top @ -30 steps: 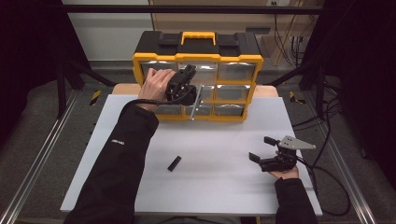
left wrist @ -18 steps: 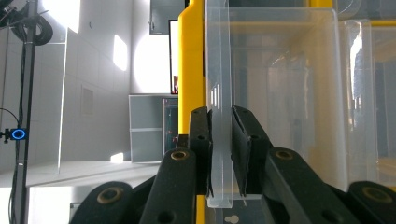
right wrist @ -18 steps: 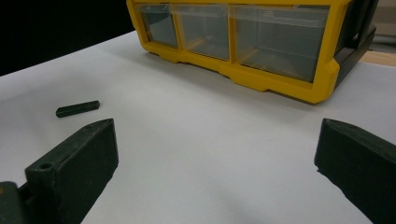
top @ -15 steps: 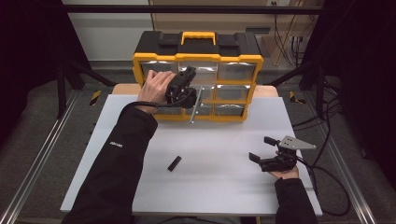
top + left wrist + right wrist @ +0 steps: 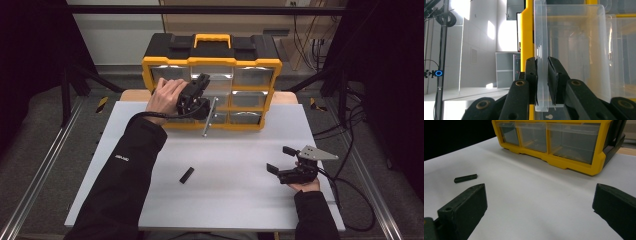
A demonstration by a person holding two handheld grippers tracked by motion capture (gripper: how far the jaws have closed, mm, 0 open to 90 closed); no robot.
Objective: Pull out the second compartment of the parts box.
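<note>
The left gripper (image 5: 204, 100) pinches the front lip of a clear plastic drawer (image 5: 574, 50) in the yellow organizer (image 5: 210, 62), its pads pressed against the thin tab (image 5: 541, 75). The right gripper (image 5: 282, 160) rests on the white table (image 5: 240, 200), jaws spread wide around nothing, well apart from 1 small black bar (image 5: 186, 175). The grip is narrow: a skewed pull could slip off the tab or drag the whole organizer forward.

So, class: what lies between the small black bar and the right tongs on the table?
Bare white table; the high view shows nothing between black bar and right tongs.
</note>
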